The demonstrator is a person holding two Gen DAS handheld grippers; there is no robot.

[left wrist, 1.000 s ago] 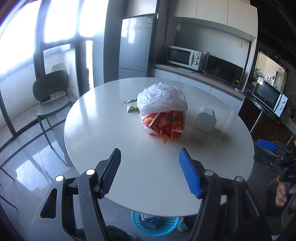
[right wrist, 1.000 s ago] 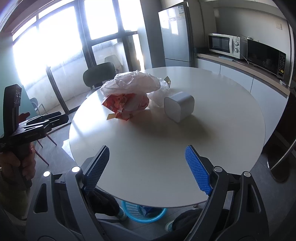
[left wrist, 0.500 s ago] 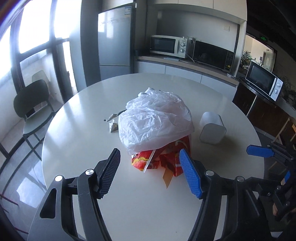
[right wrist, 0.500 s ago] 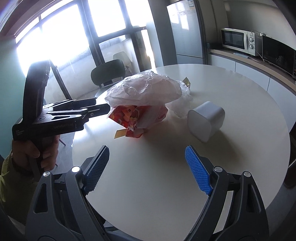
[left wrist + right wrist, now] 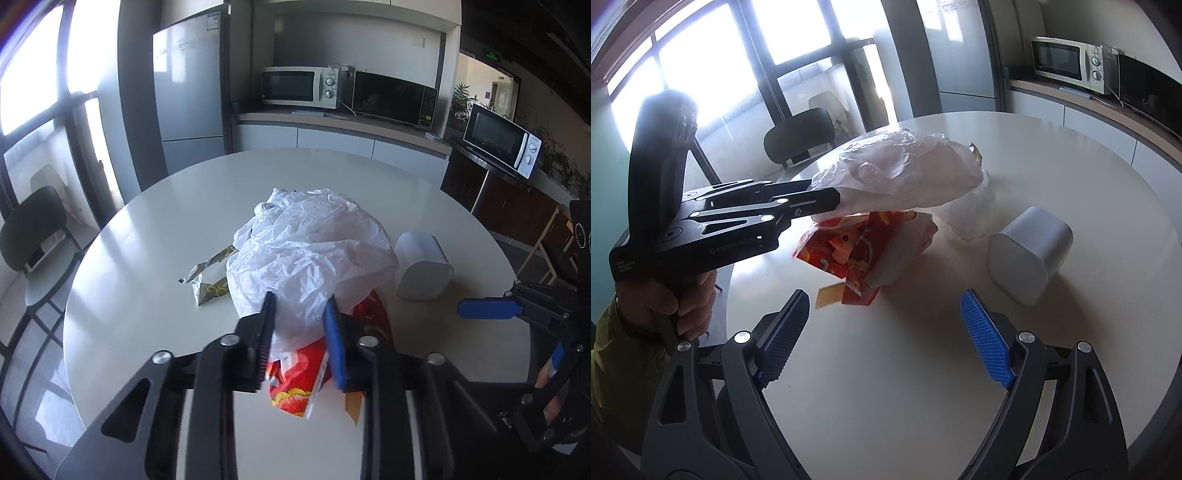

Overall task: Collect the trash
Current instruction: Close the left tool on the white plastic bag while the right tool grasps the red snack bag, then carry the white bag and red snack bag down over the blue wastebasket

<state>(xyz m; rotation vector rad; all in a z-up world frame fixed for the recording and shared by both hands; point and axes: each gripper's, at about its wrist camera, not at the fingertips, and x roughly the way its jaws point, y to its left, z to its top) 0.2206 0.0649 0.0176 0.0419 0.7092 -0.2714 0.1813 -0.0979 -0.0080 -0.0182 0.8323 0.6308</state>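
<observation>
A crumpled white plastic bag point(image 5: 314, 251) lies over a red snack wrapper point(image 5: 295, 384) in the middle of the round white table point(image 5: 147, 258). My left gripper point(image 5: 301, 299) is closing its jaws, and the near edge of the bag is pinched between the pads. From the right wrist view the left gripper point(image 5: 836, 197) holds the bag point(image 5: 901, 173) by its left rim, above the red wrapper point(image 5: 857, 251). My right gripper point(image 5: 884, 295) stands open over bare table, short of the wrapper, with nothing between its fingers. A yellow-and-silver wrapper point(image 5: 210, 280) lies left of the bag.
A white container point(image 5: 421, 273) lies on its side right of the bag, also close ahead of the right gripper as the container point(image 5: 1030, 258). Clear film point(image 5: 971, 214) sits behind the bag. A dark chair point(image 5: 33, 229) stands at the table's left. Fridge and microwaves line the far wall.
Both grippers moved in over the table toward the pile. The left gripper's jaws went from wide open to nearly together on the white bag's edge. The right gripper stayed open.
</observation>
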